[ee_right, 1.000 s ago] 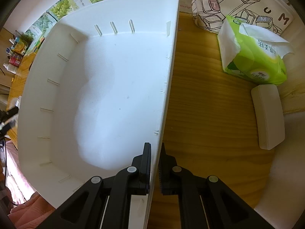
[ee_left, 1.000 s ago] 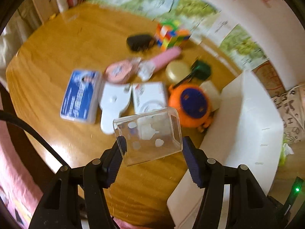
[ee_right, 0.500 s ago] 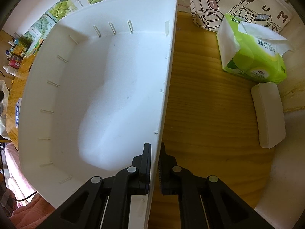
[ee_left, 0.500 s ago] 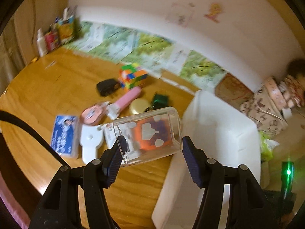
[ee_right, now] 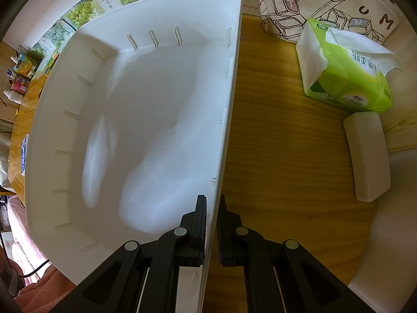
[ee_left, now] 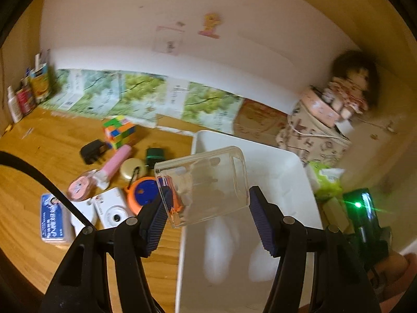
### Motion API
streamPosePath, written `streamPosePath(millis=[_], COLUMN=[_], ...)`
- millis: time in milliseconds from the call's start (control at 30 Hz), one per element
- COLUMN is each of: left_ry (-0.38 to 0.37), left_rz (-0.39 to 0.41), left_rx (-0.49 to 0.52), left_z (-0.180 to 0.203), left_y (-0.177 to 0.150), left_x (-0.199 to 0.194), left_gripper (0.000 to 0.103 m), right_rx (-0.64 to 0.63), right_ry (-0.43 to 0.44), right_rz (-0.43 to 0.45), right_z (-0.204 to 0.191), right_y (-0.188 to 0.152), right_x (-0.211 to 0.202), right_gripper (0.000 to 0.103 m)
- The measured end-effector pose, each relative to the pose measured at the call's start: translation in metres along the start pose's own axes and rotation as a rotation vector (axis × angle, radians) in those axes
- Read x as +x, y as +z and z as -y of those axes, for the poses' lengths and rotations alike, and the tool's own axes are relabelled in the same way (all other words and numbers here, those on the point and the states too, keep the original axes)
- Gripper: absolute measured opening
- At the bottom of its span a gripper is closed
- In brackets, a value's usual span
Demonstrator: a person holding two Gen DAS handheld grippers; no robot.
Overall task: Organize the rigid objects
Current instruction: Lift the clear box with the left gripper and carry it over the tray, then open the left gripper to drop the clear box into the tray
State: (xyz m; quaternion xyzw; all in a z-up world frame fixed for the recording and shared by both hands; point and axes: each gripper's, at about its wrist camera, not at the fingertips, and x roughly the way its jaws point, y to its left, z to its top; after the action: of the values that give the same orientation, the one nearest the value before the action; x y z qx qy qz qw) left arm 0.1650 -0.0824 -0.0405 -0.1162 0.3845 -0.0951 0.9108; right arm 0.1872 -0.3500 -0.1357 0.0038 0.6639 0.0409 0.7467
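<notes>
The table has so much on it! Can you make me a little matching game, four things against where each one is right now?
Things:
1. clear box
2. white bin
3. tissue pack
4. puzzle cube

Places:
A. on the wood to the right of the bin, beside a white case
B. its right wall pinched by the right gripper
C. far end of the clutter, near the grape posters
D. held between the left gripper's fingers, above the bin

Pairs: 1-D, 2-B, 3-A, 4-C

Open white bin [ee_right: 146, 120] interior, bare; crowded clutter left of it, tissue pack [ee_right: 346, 75] right.
</notes>
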Motion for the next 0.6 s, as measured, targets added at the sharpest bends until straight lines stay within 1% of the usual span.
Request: streamPosePath(millis=[233,400,433,600], left_ry=[-0.091,-0.115,-0.129,-0.156], left_rz=[-0.022,-0.047,-0.056,-0.062], left_rx=[0.076,0.129,0.142,0.194], left_z=[0.022,0.037,0.041,0.055], left_y=[-0.005,-0.009,-0.010,-0.014], left_x=[0.001,0.004,0.005,0.003], left_gripper=[0.064,0.065,0.065,0.065], right_rx=[-0.001,0.003,0.002,0.002], right_ry=[0.000,0.001,0.001,0.001], right_rz=[0.000,0.000,0.000,0.000], right_z=[0.000,0.000,0.000,0.001], right_y=[0.000,0.001,0.001,0.001], right_x=[0.000,0.000,0.000,0.000], right_gripper=[0.007,0.007,0.007,0.007])
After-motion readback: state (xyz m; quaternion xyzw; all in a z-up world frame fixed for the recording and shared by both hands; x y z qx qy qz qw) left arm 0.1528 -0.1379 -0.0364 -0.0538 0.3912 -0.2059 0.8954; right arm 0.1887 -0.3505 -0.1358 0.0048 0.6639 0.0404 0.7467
